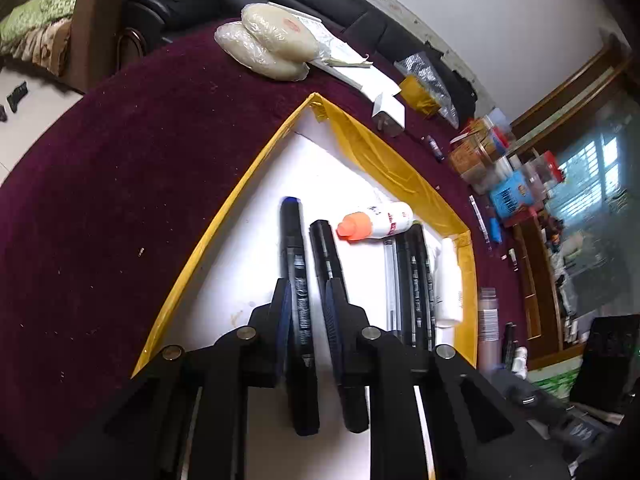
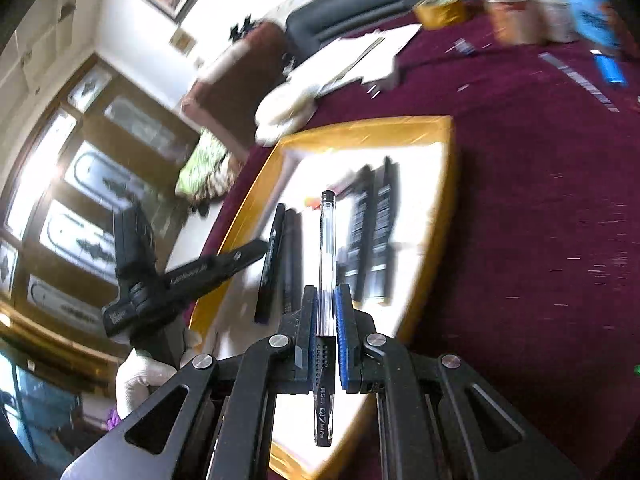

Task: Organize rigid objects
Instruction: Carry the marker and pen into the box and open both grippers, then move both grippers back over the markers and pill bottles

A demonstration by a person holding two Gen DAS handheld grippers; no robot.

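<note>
A yellow-rimmed tray (image 1: 224,216) with a white floor lies on the maroon cloth. In it are a blue-capped black marker (image 1: 294,248), a second black marker (image 1: 326,248), an orange-capped white bottle (image 1: 376,222), a pair of black markers (image 1: 416,280) and a white bottle (image 1: 448,288). My left gripper (image 1: 309,292) straddles the blue-capped marker, which lies on the tray floor; a narrow gap shows beside the right pad, so it is open. The right gripper (image 2: 326,304) hovers over the tray (image 2: 448,184), shut on a clear gel pen (image 2: 327,240) with a black cap. The left gripper (image 2: 240,258) shows there too.
Plastic-wrapped round cakes (image 1: 272,44), papers and a white plug (image 1: 388,114) sit beyond the tray. Jars and boxes (image 1: 492,152), a ruler (image 1: 480,220) and a blue lighter (image 1: 496,232) crowd the right side. A brownish bottle (image 1: 488,320) stands by the tray's right rim. A gloved hand (image 2: 136,376) holds the left gripper.
</note>
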